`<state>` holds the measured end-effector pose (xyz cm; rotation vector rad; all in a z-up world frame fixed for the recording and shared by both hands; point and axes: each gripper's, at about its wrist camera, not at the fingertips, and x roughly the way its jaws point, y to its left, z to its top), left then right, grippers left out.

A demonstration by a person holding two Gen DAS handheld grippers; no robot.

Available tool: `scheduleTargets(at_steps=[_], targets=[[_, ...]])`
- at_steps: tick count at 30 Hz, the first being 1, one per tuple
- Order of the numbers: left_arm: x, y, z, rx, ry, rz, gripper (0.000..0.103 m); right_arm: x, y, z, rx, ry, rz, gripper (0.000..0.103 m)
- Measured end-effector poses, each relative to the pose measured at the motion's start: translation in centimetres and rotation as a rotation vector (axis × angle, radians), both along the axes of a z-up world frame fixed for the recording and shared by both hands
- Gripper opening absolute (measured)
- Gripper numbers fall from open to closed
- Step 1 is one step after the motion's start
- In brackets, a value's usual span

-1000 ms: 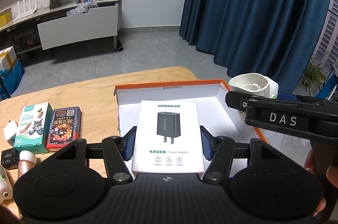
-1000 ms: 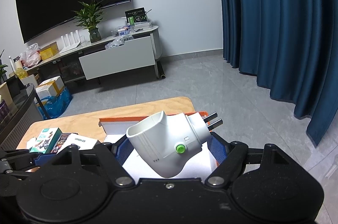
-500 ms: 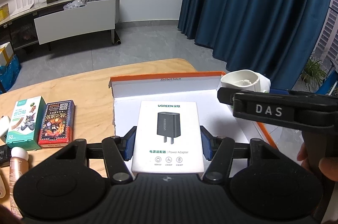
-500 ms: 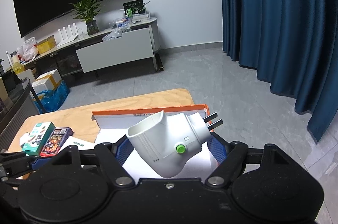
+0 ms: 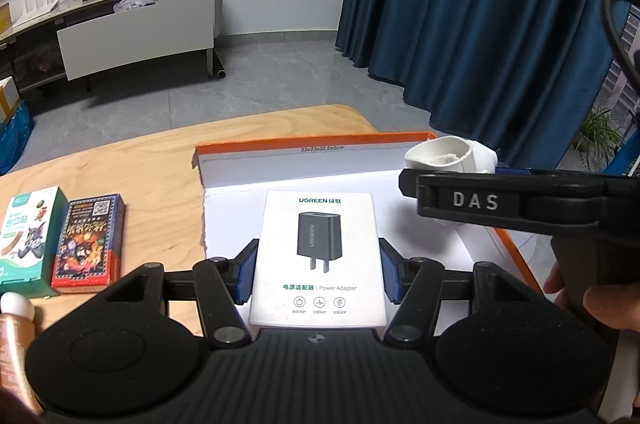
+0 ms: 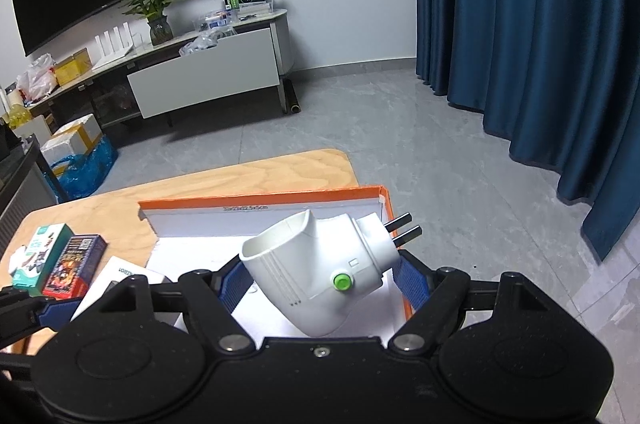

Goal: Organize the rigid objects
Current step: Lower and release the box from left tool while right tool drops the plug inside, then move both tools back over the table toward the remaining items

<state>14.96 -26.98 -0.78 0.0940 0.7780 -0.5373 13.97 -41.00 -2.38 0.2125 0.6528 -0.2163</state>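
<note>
My left hand-held gripper (image 5: 316, 276) is clamped on the white power-adapter box printed with a black charger (image 5: 318, 256), holding it over the shallow orange-rimmed white cardboard tray (image 5: 312, 144) on the light wooden table (image 5: 132, 168). My right hand-held gripper (image 6: 320, 274) grips the white plastic plug adapter with a green button (image 6: 316, 268) above the tray's right side, its prongs pointing right. Left of the tray lie a green plaster box (image 5: 26, 236) and a red card deck (image 5: 90, 242).
</note>
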Motion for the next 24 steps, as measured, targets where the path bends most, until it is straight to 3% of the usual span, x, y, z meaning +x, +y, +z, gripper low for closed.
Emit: scheduleTargets(at_steps=[6,8,12,15,24], targets=[[0.9,-1.1,-0.8,-0.014,0.031,-0.033,0.061,0.6,-0.7,-0.2,0.005,0.024,0.009,0.099],[1.2,-1.2,-1.2,-0.019,0.054,-0.041,0.076,0.3,-1.1,-0.1,0.025,0.035,0.022,0.1],[1.0,-0.7,-1.2,-0.033,0.079,-0.038,0.084,-1.4,-1.5,0.3,0.049,-0.001,-0.001,0.1],[0.4,0.6,-0.6,-0.039,0.076,-0.029,0.087,-3.3,-1.2,0.3,0.005,-0.062,-0.005,0.1],[-1.7,7.0,2.4,-0.081,0.032,0.07,0.091,-3.8,-0.3,0.0,-0.041,-0.122,-0.018,0.1]])
